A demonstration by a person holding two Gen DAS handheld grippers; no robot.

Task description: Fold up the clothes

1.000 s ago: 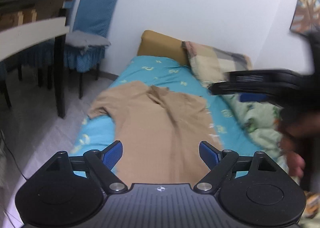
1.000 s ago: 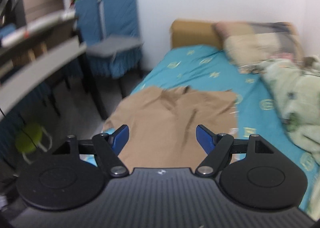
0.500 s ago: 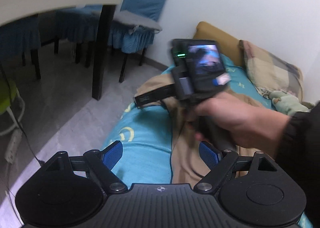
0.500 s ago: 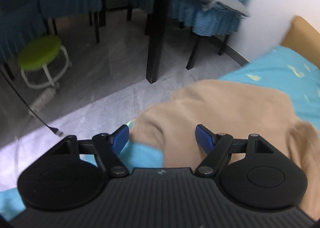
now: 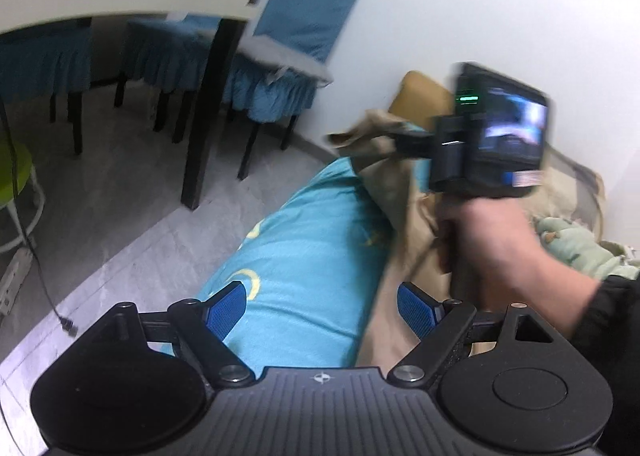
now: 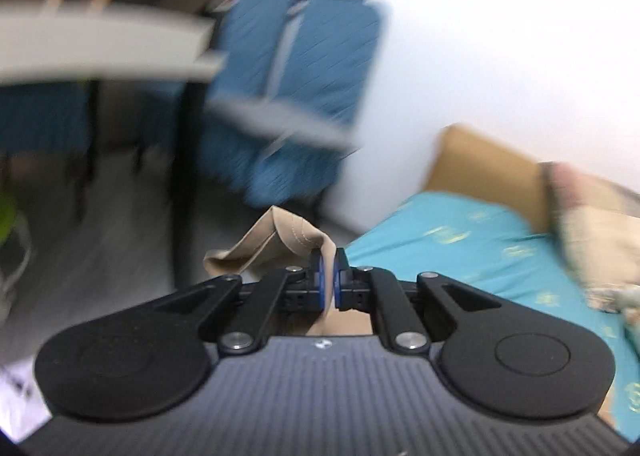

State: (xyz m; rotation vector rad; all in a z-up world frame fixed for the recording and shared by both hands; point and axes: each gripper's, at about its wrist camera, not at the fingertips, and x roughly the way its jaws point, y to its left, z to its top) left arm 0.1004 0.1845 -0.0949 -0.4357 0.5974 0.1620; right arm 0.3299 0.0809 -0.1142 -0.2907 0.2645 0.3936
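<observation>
tan garment (image 5: 404, 192) on bed (image 5: 304, 256), chair (image 5: 296, 44) beyond

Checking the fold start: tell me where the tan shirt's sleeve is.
In the right wrist view, the sleeve sits centre frame, pinched in the right gripper, lifted above the teal bed sheet.

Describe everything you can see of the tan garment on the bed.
The tan garment is soft, plain beige cloth with a stitched hem. One hemmed end is pinched between the shut blue pads of the right tongs and lifted off the bed, folding and drooping to the left. The rest trails down in creases across the turquoise sheet along the bed's edge, passing beside the right pad of the open left tongs, which do not grip it. Its far parts are hidden behind the person's right hand.
</observation>
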